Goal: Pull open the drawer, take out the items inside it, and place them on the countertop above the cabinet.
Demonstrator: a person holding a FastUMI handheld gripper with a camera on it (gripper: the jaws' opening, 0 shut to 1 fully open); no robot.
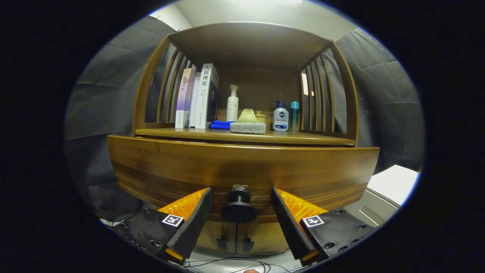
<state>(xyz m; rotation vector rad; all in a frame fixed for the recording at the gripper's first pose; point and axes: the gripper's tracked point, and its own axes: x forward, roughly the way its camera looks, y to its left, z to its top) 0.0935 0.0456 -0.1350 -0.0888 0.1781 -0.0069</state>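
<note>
A wooden cabinet fills the space ahead. Its wide drawer front point(242, 167) carries a dark round knob point(238, 206) at the lower middle. My gripper point(241, 192) is open, one finger on each side of the knob, with clear gaps between the pads and the knob. The knob sits between the fingertips and slightly nearer than them. What lies inside the drawer is hidden behind its front. The countertop point(303, 138) runs just above the drawer, under a slatted wooden shelf.
On the countertop stand books point(199, 96), a white pump bottle point(232, 104), a blue cloth point(221, 124), a grey sponge block point(248, 127) and two small bottles point(285, 116). Two cabinet doors point(235, 239) lie below the drawer. A white appliance point(392, 184) stands to the right.
</note>
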